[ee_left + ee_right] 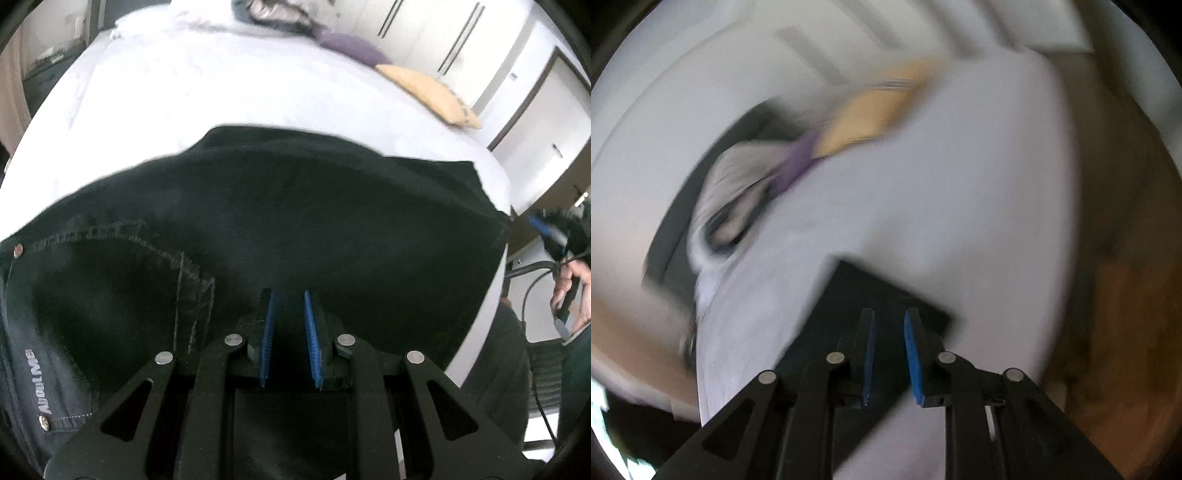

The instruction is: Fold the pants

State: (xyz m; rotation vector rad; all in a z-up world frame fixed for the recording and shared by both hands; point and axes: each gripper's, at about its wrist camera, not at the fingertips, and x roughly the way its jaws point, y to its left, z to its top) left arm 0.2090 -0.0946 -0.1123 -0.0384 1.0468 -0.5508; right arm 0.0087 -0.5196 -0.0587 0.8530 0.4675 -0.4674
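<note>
on white bed (184, 92), black pants (295, 221) lie under both grippers' empty, parted jaws, left gripper (290, 295) & right gripper (889, 314).

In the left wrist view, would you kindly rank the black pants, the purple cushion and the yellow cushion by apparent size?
1. Black denim pants, largest, though nearest the camera.
2. Yellow cushion.
3. Purple cushion, farther off, so its rank below the yellow one is unsure.

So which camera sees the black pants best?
The left wrist view: the black pants spread sharp across the white bed, pocket stitching showing. The right wrist view is blurred and catches only a dark corner by its claw.
</note>
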